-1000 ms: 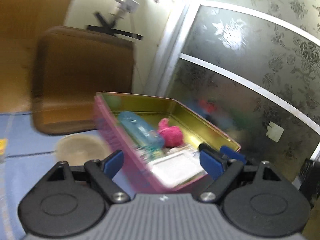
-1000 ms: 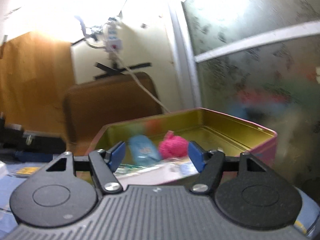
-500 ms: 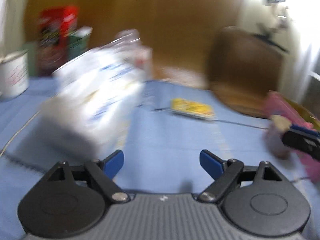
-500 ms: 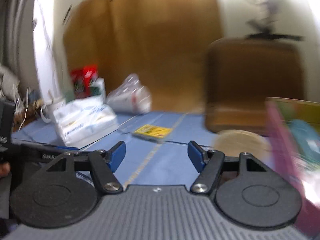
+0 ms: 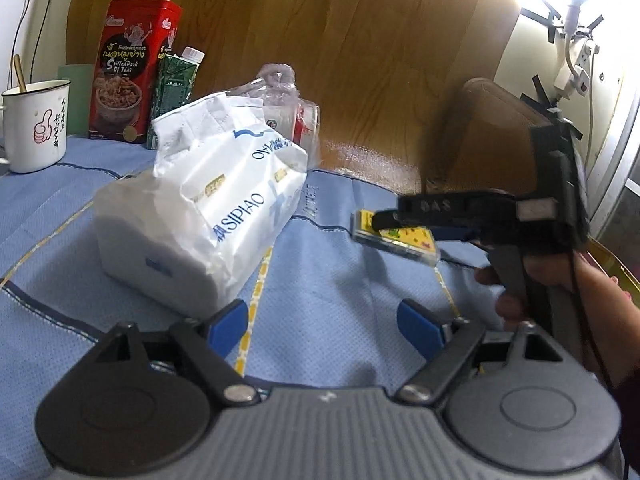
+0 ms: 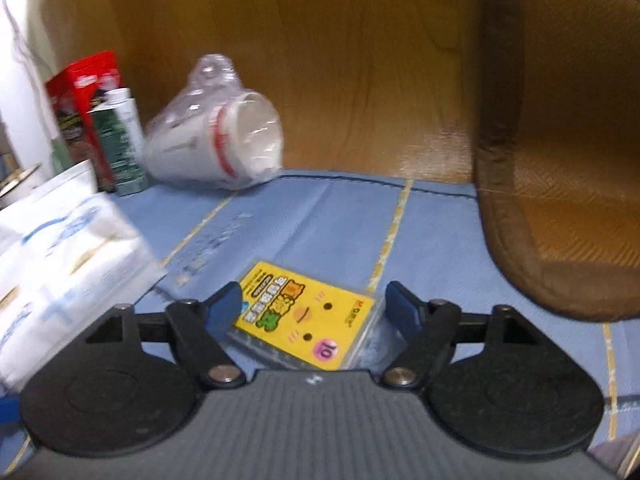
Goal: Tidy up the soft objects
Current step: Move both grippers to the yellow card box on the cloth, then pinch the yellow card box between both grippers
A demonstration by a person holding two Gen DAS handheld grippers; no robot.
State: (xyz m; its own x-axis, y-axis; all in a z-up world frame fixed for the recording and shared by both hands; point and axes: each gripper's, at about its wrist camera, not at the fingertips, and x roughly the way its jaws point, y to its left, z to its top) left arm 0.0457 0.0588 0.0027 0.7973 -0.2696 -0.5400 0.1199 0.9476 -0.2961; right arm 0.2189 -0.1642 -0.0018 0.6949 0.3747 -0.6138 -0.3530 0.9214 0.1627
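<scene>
Both grippers are swinging away from the tin toward the blue tablecloth (image 5: pixel 328 280). The right gripper (image 6: pixel 314 306), jaws apart, is now straddling the yellow packet (image 6: pixel 304 320), likely the next pickup. The left gripper (image 5: pixel 324 324) is hovering spread and empty beside the tissue pack (image 5: pixel 208 208).

Yellow tissue pack (image 6: pixel 306 318) flat on blue cloth (image 6: pixel 328 216).

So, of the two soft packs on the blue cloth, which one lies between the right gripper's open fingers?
The small flat yellow pack, bracketed by the right gripper. The big white tissue pack sits apart, leftward.
</scene>
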